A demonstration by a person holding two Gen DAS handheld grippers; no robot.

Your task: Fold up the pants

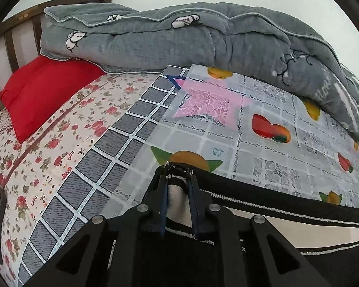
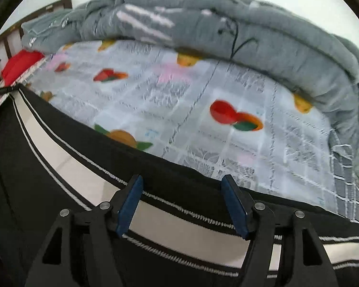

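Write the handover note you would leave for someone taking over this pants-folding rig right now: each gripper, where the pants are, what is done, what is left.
Left gripper: shut on the pants, pinching the end with the zipper and white side stripe.
Right gripper: open, jaws astride the white stripe further along the same edge, nothing pinched yet.
Pants: black, stretched lengthwise along the near edge of the fruit-print cloth on the bed, grey quilt heaped behind.
Done: one end gripped. No fold is visible.
Left: close the right gripper on the edge, then probably lift both together and fold.
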